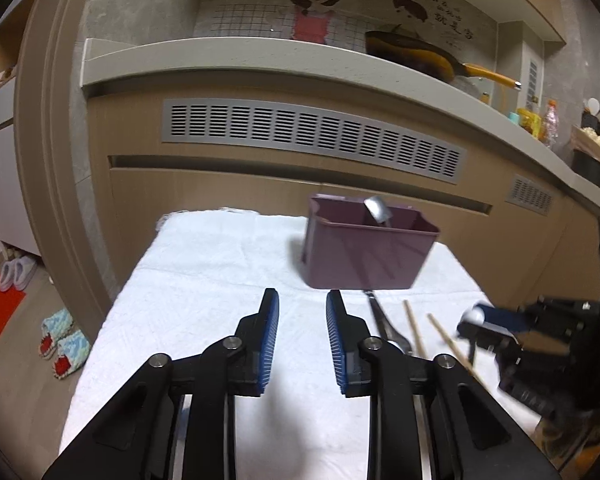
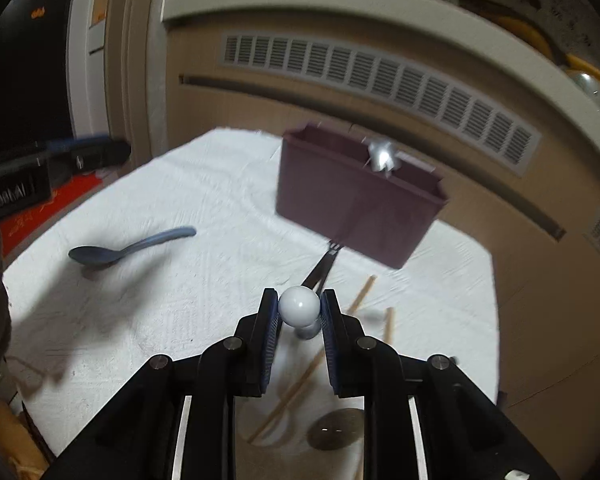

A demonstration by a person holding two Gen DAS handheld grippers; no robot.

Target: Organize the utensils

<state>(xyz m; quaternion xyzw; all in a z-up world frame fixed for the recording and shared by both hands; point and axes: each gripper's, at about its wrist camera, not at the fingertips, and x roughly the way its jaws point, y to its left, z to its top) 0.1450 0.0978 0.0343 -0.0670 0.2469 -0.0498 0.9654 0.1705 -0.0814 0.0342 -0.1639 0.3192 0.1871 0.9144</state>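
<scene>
A purple utensil bin stands on the white cloth, with a metal spoon leaning inside it; both show in the right wrist view, bin, spoon. My left gripper is open and empty over the cloth, short of the bin. My right gripper is shut on a utensil with a white ball-shaped end, held above the cloth; it shows at the right of the left wrist view. A black fork, two wooden chopsticks and a blue spoon lie on the cloth.
Kitchen cabinets with a vent grille stand behind the cloth-covered table. A countertop above carries a yellow-handled pan. Slippers lie on the floor at the left. A dark round object lies under my right gripper.
</scene>
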